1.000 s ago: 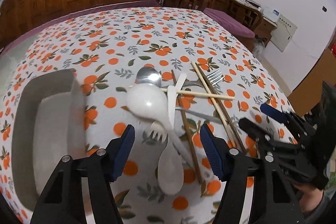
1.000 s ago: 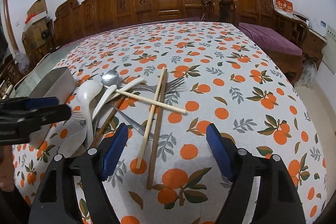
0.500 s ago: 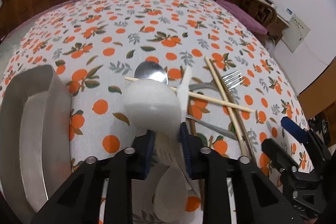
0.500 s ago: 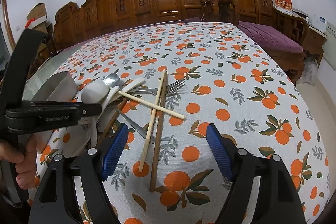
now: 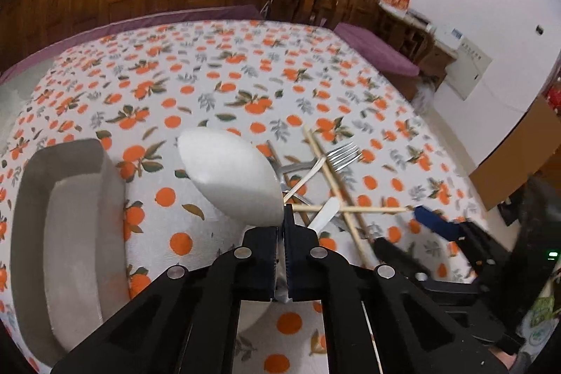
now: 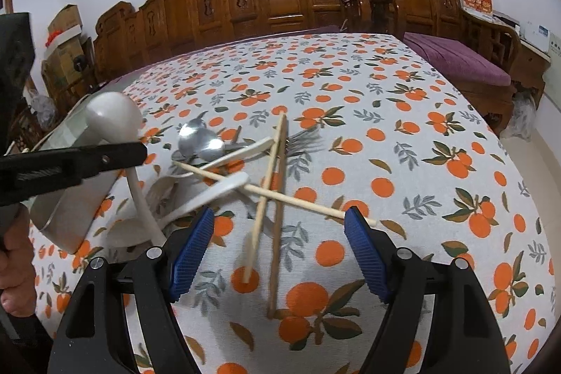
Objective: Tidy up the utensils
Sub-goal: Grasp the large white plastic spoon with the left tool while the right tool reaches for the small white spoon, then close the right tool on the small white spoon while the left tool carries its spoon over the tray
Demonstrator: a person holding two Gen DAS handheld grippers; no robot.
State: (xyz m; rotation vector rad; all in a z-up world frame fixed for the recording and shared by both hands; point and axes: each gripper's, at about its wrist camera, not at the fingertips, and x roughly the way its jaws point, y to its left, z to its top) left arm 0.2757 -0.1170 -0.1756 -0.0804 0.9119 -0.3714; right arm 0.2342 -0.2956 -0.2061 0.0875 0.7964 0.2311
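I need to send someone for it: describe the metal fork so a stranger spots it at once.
On the orange-print tablecloth, right of the grey tray, lies a heap of utensils. The metal fork sits at its far edge beneath crossed wooden chopsticks, the only shiny pronged piece there.

I see table (image 6: 403,135) under orange-print cloth. On it: metal tray (image 5: 70,216) at left edge; jumbled pile beside it of chopsticks (image 6: 270,184), metal spoon (image 6: 200,141), fork (image 5: 336,155), white spoons (image 6: 217,190).
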